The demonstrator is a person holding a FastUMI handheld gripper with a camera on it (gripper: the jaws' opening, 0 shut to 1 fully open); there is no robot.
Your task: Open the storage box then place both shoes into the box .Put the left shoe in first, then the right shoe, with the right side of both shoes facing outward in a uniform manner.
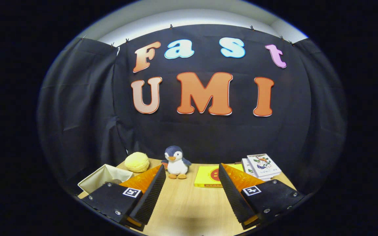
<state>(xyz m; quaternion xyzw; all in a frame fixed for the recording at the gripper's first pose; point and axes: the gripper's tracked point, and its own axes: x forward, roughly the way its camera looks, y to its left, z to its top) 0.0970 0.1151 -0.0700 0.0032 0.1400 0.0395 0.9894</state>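
I have the hand-held gripper point(192, 177) spread wide above the wooden bench point(185, 206); its two fingers stand well apart, with bare wood between them, and they hold and touch nothing; beyond the fingertips, between them, a plush penguin point(176, 162) stands upright near the back of the bench; just to its right a flat yellow box point(208, 177) lies on the wood, partly behind the right finger; further right, a small stack of white books point(261, 166) lies at the bench's far corner; to the left of the penguin sits a round yellow plush point(137, 162); in front of that, behind the left finger, I see an open white storage box point(101, 178) with something dark inside that I cannot make out.
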